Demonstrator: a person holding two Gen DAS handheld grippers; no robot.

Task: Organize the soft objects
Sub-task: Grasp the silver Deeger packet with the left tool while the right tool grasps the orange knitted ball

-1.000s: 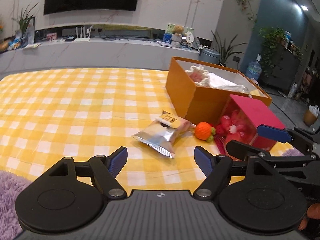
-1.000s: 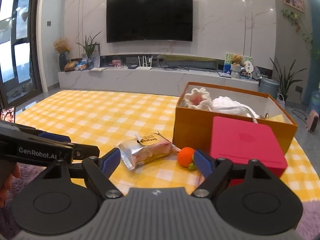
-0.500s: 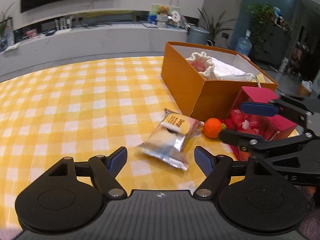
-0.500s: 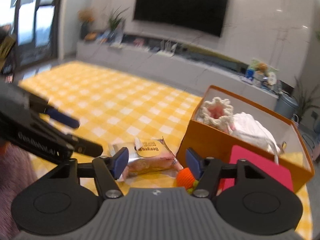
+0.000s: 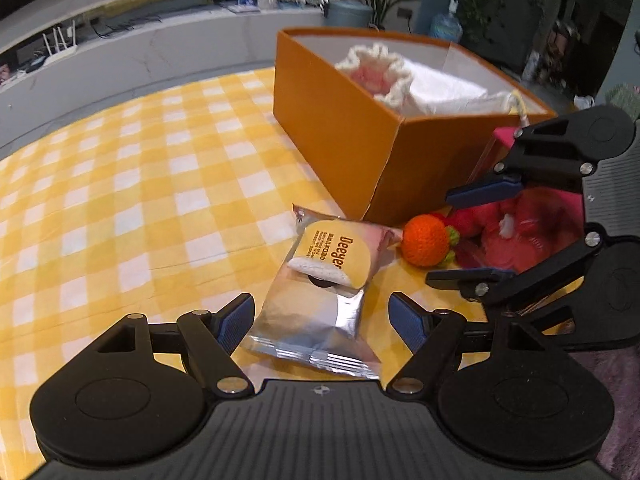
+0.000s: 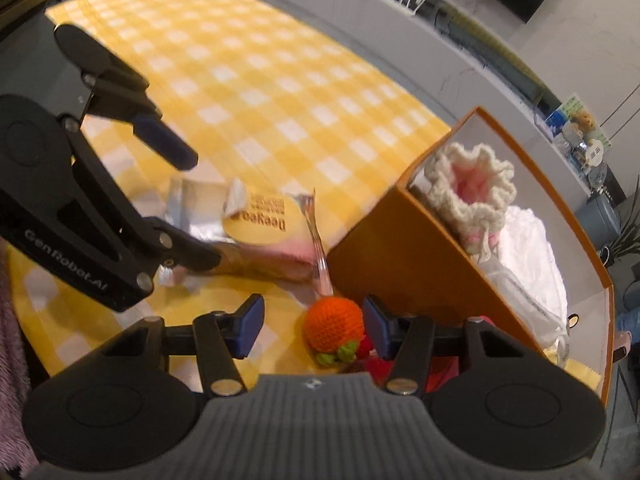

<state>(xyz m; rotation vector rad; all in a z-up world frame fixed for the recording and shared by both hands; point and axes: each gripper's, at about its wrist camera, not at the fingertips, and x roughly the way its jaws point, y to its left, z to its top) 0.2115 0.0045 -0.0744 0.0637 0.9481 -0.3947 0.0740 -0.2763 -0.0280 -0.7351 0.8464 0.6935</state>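
A silver snack packet [image 5: 320, 292] with a yellow label lies on the yellow checked cloth, between the open fingers of my left gripper [image 5: 322, 320]. It also shows in the right wrist view [image 6: 264, 232]. An orange knitted fruit [image 6: 334, 326] with green leaves sits between the open fingers of my right gripper [image 6: 314, 326], next to the orange box [image 6: 404, 264]. The fruit also shows in the left wrist view [image 5: 426, 242]. The box [image 5: 344, 140] holds a cream knitted piece [image 5: 376, 72] and white cloth. Both grippers are empty.
A red box [image 5: 536, 220] with red and pink soft pieces lies open to the right of the fruit, partly behind my right gripper [image 5: 480, 236]. Purple fluffy fabric [image 6: 16, 344] lies at the near edge. A long grey counter runs behind the table.
Both grippers moved forward and down. The left one now straddles the packet, the right one straddles the orange fruit. Both stayed open.
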